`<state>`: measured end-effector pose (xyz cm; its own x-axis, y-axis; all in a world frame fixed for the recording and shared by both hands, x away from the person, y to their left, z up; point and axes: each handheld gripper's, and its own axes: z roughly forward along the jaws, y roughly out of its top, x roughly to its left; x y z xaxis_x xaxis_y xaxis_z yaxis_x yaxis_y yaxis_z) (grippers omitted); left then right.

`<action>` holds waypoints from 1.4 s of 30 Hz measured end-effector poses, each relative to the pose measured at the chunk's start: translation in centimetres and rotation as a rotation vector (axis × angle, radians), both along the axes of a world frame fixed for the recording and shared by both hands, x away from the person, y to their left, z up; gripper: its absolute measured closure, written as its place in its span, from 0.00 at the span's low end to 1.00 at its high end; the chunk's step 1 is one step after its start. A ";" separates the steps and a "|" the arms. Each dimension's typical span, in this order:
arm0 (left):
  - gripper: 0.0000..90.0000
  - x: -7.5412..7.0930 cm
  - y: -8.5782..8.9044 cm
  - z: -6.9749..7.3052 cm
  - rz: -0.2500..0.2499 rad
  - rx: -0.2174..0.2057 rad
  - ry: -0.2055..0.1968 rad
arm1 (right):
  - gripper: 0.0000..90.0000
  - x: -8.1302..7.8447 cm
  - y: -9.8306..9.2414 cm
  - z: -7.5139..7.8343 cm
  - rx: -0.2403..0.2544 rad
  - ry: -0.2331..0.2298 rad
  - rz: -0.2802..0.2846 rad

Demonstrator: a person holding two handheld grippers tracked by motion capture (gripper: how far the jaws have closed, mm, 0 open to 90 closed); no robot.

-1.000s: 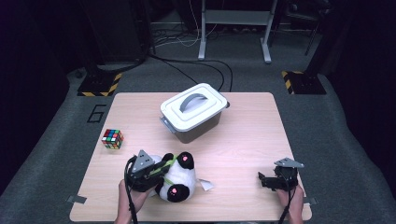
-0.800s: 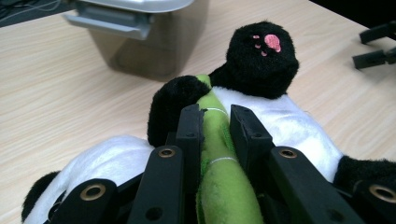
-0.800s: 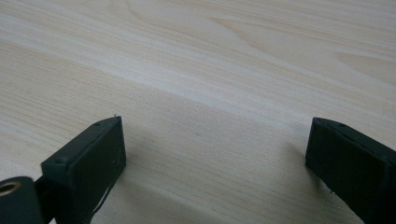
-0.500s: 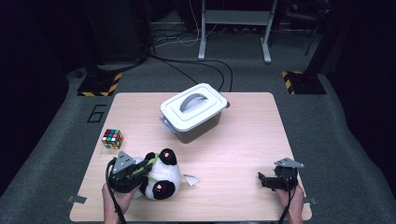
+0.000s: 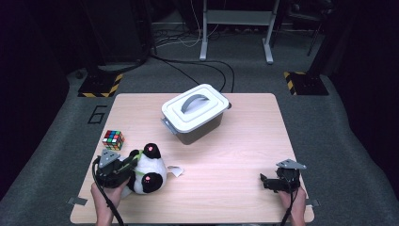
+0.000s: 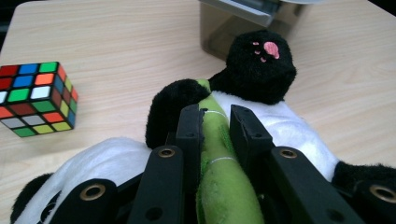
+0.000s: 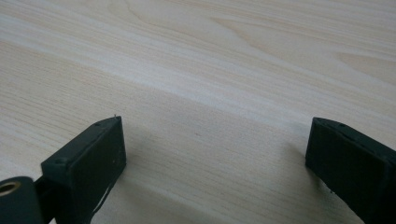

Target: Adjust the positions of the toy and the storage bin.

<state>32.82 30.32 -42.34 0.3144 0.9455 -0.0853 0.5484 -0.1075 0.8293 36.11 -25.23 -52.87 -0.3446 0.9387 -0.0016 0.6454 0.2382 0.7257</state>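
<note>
The wooden table (image 5: 244, 141) carries, in descending size, a grey lidded storage box (image 5: 195, 112) at centre rear, a plush panda (image 5: 149, 170) at the front left, and a scrambled puzzle cube (image 5: 113, 139) just beyond the panda toward the left edge. The left gripper (image 6: 215, 122) is clenched on the green bamboo piece (image 6: 219, 163) sewn to the panda's front — in the left gripper view both black jaws press the green fabric from either side, with a black paw (image 6: 261, 63) lying ahead of them. The right gripper (image 5: 268, 182) rests near the front right corner, well apart from everything; the right gripper view shows its jaws spread wide over bare wood (nothing between them). The step in hand appears to be carrying or dragging the toy by this narrow soft part. To do it well, keep the clamp steady, since plush compresses and may slip, and lift the body clear of the table rather than tow it — the cube sits close enough to be knocked.
</note>
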 end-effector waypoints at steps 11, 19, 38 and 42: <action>0.82 3.5 1.9 0.6 0.100 -0.025 -0.009 | 0.05 0.0 0.0 0.0 0.000 0.001 0.001; 0.81 6.0 0.9 -2.2 0.132 0.013 0.031 | 0.05 0.0 0.0 0.0 0.000 0.000 0.000; 0.14 2.1 0.8 0.5 0.030 0.048 0.035 | 0.05 0.0 0.0 0.0 0.001 0.001 -0.001; 0.08 1.2 0.1 0.8 -0.034 0.043 0.039 | 0.05 0.0 0.0 0.0 -0.003 0.002 0.003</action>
<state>33.98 30.45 -41.55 0.3437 0.9373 -0.0574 0.5753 -0.1619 0.8017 36.10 -25.22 -52.87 -0.3477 0.9376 -0.0032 0.6462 0.2421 0.7237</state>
